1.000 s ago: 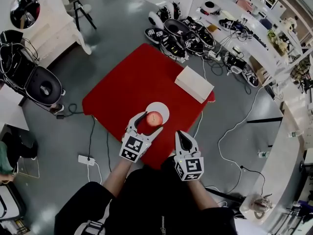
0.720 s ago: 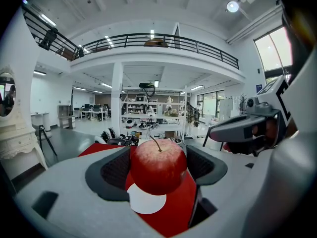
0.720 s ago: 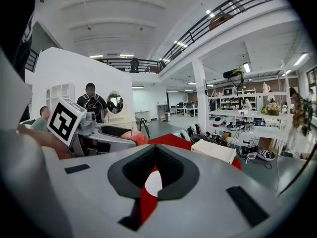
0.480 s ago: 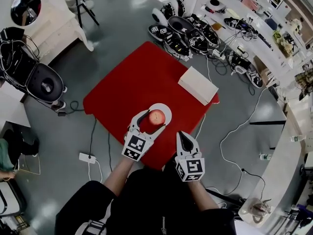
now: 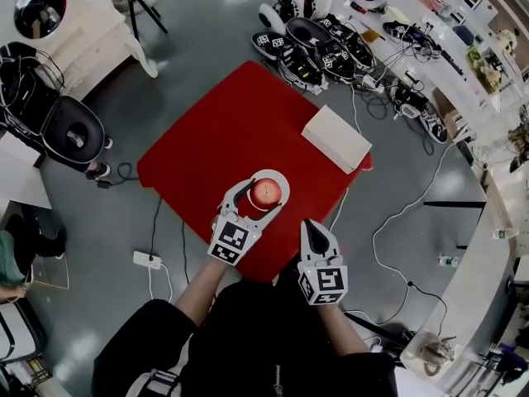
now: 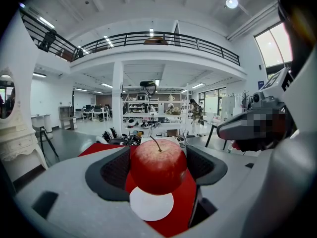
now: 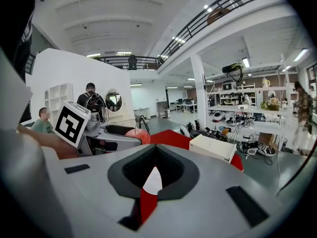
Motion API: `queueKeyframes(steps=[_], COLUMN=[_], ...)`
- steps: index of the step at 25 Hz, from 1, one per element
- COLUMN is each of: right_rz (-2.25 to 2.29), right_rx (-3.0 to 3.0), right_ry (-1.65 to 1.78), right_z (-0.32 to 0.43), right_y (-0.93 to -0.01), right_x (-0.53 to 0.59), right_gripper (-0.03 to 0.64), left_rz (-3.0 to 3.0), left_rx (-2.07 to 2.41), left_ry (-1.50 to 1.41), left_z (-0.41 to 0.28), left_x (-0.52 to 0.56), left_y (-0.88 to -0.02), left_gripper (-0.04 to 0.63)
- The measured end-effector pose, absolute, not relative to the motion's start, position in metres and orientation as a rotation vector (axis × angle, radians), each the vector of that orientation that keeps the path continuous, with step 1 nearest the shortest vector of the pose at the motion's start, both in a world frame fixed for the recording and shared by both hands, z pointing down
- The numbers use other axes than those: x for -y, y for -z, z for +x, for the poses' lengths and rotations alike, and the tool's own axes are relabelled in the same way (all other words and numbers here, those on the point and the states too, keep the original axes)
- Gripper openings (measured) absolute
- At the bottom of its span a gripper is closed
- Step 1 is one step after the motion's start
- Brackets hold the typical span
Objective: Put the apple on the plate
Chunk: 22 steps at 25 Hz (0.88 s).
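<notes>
Head view: the left hand-held gripper point(image 5: 264, 195) holds the apple point(image 5: 266, 191) over the white plate point(image 5: 282, 179) on the red bench point(image 5: 223, 131); left gripper view: its jaws grip the apple's sides; right gripper view: the right hand-held gripper point(image 7: 152, 171) is closed and empty.

One apple point(image 5: 264, 192), one plate point(image 5: 283, 183)

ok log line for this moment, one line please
left gripper: shut on apple | apple: held over white plate, not released | right gripper: shut, empty, off to the side
</notes>
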State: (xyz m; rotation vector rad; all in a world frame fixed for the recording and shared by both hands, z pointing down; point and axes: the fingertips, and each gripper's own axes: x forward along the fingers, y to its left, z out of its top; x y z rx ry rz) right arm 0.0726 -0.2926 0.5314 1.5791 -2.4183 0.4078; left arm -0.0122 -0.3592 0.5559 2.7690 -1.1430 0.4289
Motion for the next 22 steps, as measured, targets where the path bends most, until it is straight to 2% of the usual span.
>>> queueKeyframes(steps=[22], right_rz=[1.575], right_rx=[2.375], right_ry=[-0.461], right_z=[0.086], right_y=[-0.544], right_x=[0.29], right_gripper=[0.011], left_rz=[2.747], left_rx=[1.247], left_ry=[-0.378], left_z=[0.005], left_x=[0.399], left_y=[-0.618], left_gripper=[0.359])
